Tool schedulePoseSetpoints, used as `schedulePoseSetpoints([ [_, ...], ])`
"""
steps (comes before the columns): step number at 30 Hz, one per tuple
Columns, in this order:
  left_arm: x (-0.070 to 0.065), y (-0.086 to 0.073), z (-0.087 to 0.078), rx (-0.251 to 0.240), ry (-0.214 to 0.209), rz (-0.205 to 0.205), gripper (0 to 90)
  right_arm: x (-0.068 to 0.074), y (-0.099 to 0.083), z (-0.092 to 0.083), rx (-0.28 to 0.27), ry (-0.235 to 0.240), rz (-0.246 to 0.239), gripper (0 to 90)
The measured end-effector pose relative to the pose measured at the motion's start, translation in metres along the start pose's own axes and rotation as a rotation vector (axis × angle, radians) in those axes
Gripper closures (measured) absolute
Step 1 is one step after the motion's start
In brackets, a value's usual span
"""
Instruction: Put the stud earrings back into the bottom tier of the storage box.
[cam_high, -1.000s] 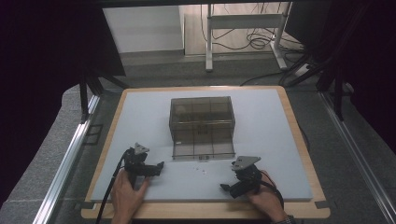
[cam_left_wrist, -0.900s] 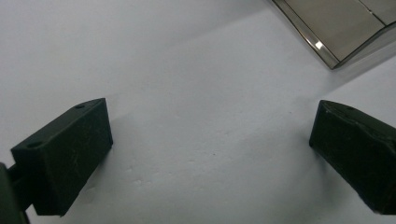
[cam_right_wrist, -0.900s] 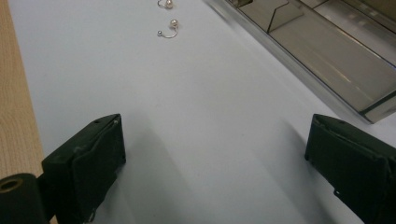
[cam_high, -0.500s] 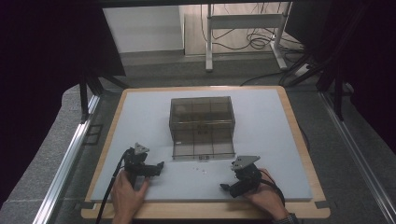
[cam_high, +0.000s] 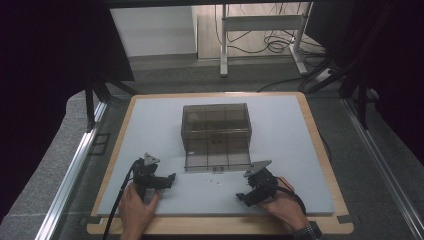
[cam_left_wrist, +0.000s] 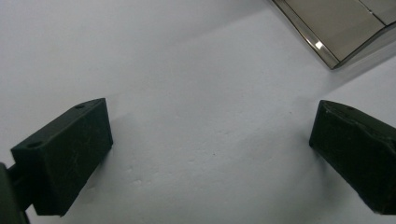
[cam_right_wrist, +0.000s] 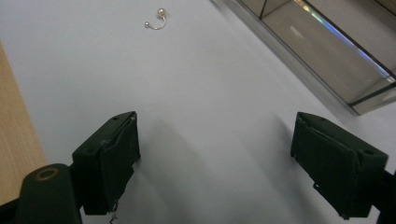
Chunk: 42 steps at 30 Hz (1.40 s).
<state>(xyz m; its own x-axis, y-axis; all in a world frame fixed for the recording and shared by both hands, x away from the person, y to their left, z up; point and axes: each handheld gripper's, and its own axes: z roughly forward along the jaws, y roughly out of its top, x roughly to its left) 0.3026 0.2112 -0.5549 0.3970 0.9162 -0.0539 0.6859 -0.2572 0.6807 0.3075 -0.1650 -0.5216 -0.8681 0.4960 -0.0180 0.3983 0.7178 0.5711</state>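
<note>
A smoky clear compartment box (cam_high: 216, 125) stands mid-mat, its lid (cam_high: 217, 159) folded flat toward me. A small curved earring with two beads (cam_right_wrist: 156, 21) lies on the mat ahead of my right gripper (cam_right_wrist: 217, 140); tiny pieces (cam_high: 216, 182) lie on the mat below the lid. My right gripper (cam_high: 241, 196) rests low at the front right, pointing left. Its jaws have just been closing slightly, still wide apart with nothing between them. At the front left, my left gripper (cam_high: 171, 178) points right and is open over bare mat (cam_left_wrist: 212, 126). A corner of the box lid (cam_left_wrist: 336, 28) is ahead of it.
The pale mat (cam_high: 300, 150) lies on a wood-edged board (cam_high: 320, 145). A metal rail (cam_high: 75, 165) runs along the left side. Behind the table stand a white frame leg (cam_high: 224, 40) and floor cables (cam_high: 275, 45). A hand (cam_high: 135, 205) holds each gripper.
</note>
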Motion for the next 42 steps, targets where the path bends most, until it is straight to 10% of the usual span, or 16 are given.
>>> schedulePoseSetpoints([
  [42, 0.000, 0.000, 0.000, -0.004, 0.000, -0.004, 0.0, -0.003, 0.063, 0.020, 0.100, 0.147, -0.110, 69.0],
])
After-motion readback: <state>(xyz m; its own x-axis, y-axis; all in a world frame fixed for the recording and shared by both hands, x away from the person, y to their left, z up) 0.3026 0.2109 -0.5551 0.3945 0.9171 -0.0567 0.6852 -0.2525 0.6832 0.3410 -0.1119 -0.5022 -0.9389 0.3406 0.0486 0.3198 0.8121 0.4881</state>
